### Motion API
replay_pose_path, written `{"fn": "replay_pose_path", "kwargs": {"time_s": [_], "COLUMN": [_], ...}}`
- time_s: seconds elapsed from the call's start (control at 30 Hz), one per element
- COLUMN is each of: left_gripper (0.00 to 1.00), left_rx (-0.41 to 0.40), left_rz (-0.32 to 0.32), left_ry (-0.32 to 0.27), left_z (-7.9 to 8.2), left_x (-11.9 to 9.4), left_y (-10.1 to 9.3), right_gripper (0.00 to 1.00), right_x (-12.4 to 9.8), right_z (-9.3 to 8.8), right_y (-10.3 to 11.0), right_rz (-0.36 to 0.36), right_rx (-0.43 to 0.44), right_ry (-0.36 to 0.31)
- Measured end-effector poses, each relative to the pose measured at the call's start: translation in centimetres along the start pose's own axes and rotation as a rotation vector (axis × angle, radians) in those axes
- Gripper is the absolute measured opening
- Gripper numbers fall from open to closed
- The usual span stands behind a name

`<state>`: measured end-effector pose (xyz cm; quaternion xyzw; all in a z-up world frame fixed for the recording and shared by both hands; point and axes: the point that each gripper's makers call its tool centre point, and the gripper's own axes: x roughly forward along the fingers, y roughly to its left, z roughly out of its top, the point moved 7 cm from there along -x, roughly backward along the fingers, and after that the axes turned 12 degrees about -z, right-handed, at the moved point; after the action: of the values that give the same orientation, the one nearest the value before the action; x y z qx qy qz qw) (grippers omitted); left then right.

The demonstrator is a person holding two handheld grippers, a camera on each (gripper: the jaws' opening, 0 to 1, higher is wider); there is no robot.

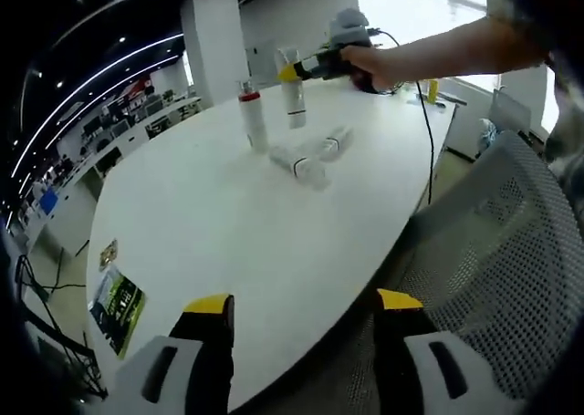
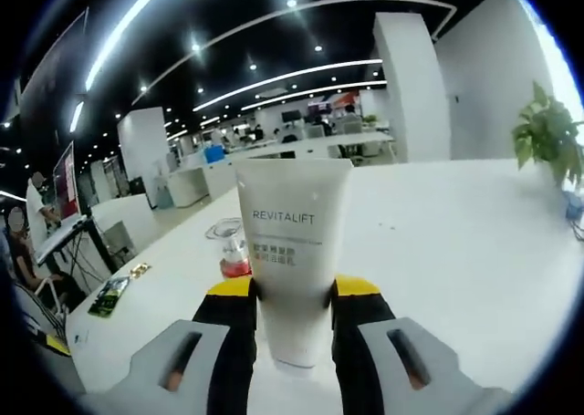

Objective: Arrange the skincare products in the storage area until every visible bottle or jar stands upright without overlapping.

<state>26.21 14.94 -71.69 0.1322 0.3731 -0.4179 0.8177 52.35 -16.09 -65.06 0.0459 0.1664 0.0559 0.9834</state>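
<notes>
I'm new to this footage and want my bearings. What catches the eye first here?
The white REVITALIFT tube fills the middle of the right gripper view, upright and clamped between the right gripper's yellow-tipped jaws. In the left gripper view, that gripper holds it over the far part of the white table, beside a standing red-capped bottle, with two bottles lying flat nearby. The left gripper waits open at the near edge.

Upright tube (image 2: 292, 251) between tongs (image 2: 292, 292)

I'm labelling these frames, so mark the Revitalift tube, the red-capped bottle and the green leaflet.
Revitalift tube (image 2: 290, 251), right gripper view, on its printed front.
Red-capped bottle (image 1: 253, 119), left gripper view, on its body.
Green leaflet (image 1: 117, 307), left gripper view, on its cover.
</notes>
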Motion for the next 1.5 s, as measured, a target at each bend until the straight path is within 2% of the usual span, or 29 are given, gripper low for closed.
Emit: {"fn": "replay_pose_path", "kwargs": {"time_s": [0.1,0.2,0.33,0.67,0.9,1.0,1.1,1.17,1.2,1.23,1.3,1.5], "left_gripper": [0.62,0.59,0.59,0.56,0.54,0.55,0.54,0.54,0.54,0.54,0.54,0.52], "left_rx": [0.008,0.007,0.0,-0.017,-0.008,-0.005,-0.006,0.002,0.002,0.001,0.0,0.014], "left_rz": [0.002,0.006,0.0,-0.002,-0.019,-0.023,-0.018,-0.016,-0.017,-0.017,-0.018,-0.012], "left_ry": [0.003,0.04,0.034,0.056,0.082,0.067,0.078,0.064,0.064,0.066,0.071,0.065], "left_z": [0.0,-0.6,-0.7,-1.5,-2.1,-1.9,-2.0,-1.8,-1.8,-1.8,-1.9,-1.8], "left_x": [0.0,0.1,0.0,0.1,0.3,0.2,0.2,0.2,0.2,0.2,0.2,0.1], "left_y": [0.0,0.1,0.0,-0.3,-0.7,-0.7,-0.7,-0.7,-0.7,-0.7,-0.7,-0.6], "right_gripper": [0.29,0.29,0.29,0.29,0.29,0.29,0.29,0.29,0.29,0.29,0.3,0.31], "right_x": [1.0,1.6,2.6,3.7,4.9,5.0,5.2,5.1,5.1,4.8,4.8,4.6], "right_z": [0.1,0.2,0.0,-0.7,-0.9,-1.1,-1.6,-2.2,-2.1,-2.5,-2.6,-2.6], "right_y": [0.2,0.4,0.7,1.1,0.6,0.6,0.6,0.7,0.7,0.7,0.8,0.8], "right_rz": [-0.007,-0.007,-0.016,-0.013,-0.025,-0.032,-0.045,-0.044,-0.051,-0.049,-0.044,-0.041], "right_rx": [-0.025,-0.049,-0.108,-0.142,-0.102,-0.097,-0.133,-0.125,-0.111,-0.122,-0.14,-0.131], "right_ry": [-0.005,-0.02,-0.023,-0.009,-0.019,-0.023,-0.054,-0.066,-0.118,-0.102,-0.15,-0.135]}}
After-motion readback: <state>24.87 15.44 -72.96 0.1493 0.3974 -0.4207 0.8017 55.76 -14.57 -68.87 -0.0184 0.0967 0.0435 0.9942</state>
